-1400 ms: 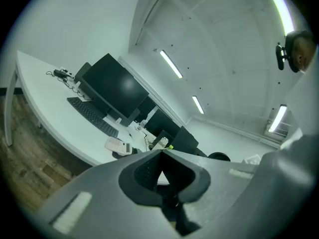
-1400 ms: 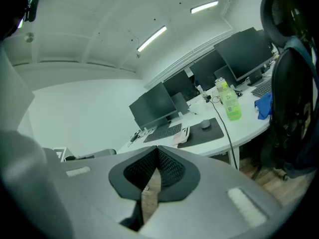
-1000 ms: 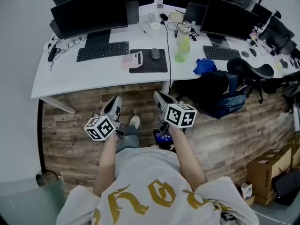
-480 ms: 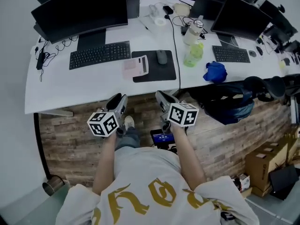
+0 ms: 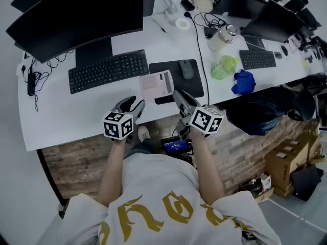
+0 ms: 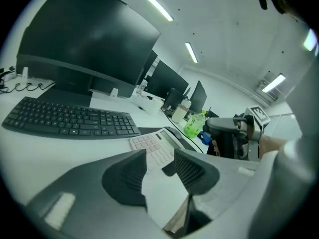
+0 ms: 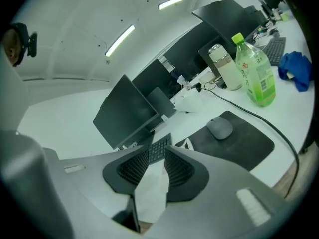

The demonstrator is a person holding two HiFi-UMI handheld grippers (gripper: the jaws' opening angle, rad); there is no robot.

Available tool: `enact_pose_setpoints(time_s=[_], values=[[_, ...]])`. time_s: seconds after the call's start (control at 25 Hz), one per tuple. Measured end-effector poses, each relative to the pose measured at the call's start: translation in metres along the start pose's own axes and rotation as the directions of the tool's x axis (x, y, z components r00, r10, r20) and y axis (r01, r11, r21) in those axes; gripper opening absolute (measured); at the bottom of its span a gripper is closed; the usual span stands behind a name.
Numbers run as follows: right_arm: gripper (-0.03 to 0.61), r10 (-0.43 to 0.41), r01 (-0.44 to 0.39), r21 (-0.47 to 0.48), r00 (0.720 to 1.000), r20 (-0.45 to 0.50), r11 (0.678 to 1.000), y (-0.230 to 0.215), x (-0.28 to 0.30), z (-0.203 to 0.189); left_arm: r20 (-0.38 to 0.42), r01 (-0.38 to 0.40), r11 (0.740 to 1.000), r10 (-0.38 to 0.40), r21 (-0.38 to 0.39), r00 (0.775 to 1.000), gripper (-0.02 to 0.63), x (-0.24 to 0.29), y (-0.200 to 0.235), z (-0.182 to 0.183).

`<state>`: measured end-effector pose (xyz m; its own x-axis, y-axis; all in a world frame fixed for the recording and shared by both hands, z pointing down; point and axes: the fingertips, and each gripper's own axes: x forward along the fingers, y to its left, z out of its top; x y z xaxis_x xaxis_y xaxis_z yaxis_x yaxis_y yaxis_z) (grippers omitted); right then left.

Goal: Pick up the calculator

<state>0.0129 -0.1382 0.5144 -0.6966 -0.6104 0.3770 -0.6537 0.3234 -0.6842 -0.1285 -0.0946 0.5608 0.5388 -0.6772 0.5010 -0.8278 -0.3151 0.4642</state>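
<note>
- Calculator (image 5: 157,84) lies flat on the white desk (image 5: 76,111), with its right part over the left edge of the black mouse pad (image 5: 198,87).
- It sits between the black keyboard (image 5: 108,70) on its left and the grey mouse (image 5: 186,69) on its right, near the desk's front edge.
- Nothing is gripping it; both tools are short of it.
- Left gripper (image 5: 135,105) hovers over the front strip of the desk, just beside the calculator's near left corner.
- In the left gripper view its jaws stand clearly apart with only bare desk between them, and the left gripper (image 6: 160,156) points straight at the calculator (image 6: 152,146), whose pale keys and display show just past the tips.
- Right gripper (image 5: 180,96) comes in from the other side, nose over the mouse pad's near edge, just beside the calculator's near right corner.
- In the right gripper view the right gripper (image 7: 157,156) shows a narrower gap, jaws slightly parted, holding nothing; only white desk shows in the slot.
- That same view looks past the tips to the keyboard (image 7: 159,148), with the mouse (image 7: 220,128) on its pad off to the right.
- Behind it all, a large dark monitor (image 5: 76,9) stands over the keyboard.
- Further right on the desk are a green bottle (image 5: 224,66), a blue cloth (image 5: 244,81) and a pale tumbler (image 5: 222,37), all well apart from the calculator.
</note>
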Motion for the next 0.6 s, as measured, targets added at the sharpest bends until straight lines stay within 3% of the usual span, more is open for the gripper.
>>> enact_pose_setpoints(time_s=[0.28,0.6], values=[[0.173,-0.051,0.051,-0.024,0.999,0.013,0.998,-0.008,0.019,0.015,-0.098,0.078,0.996,-0.073,0.048,0.992,0.169,0.029,0.01,-0.004],[0.17,-0.088,0.084,-0.07,0.995,-0.051,0.994,-0.034,0.037,0.018,-0.181,0.094,0.991,-0.076,0.093,0.981,0.179,0.045,0.016,-0.016]])
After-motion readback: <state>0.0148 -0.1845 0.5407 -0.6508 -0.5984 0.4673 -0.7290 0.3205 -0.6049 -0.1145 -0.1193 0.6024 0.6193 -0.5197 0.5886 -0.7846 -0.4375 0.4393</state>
